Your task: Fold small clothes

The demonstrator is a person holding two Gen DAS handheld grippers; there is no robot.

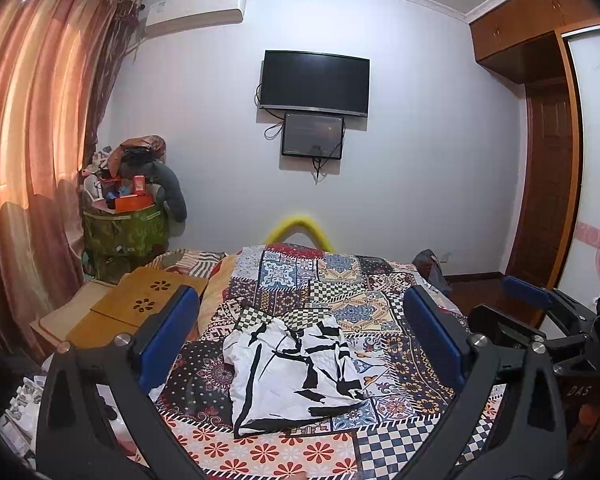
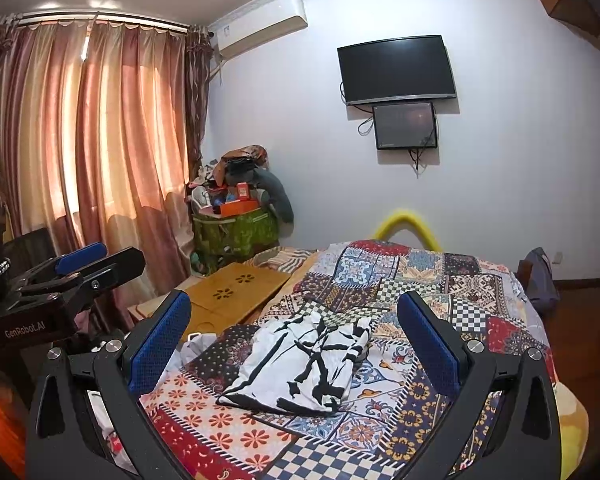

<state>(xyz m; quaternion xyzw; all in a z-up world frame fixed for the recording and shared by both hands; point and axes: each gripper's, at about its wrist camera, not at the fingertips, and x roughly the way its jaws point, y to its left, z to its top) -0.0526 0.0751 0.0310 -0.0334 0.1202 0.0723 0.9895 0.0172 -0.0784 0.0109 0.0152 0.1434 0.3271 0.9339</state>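
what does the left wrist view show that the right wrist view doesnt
Only the left wrist view shows the brown door and wardrobe at the right, and the right tongs from the side.

Only the right wrist view shows the curtain across its full width, and the left tongs from the side.

Both show the black-and-white garment lying crumpled on the patchwork quilt, untouched between open jaws, plus the TV, air conditioner and wooden tray.

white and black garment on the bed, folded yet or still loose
Loose: the garment lies rumpled and unevenly spread on the patchwork bedspread.
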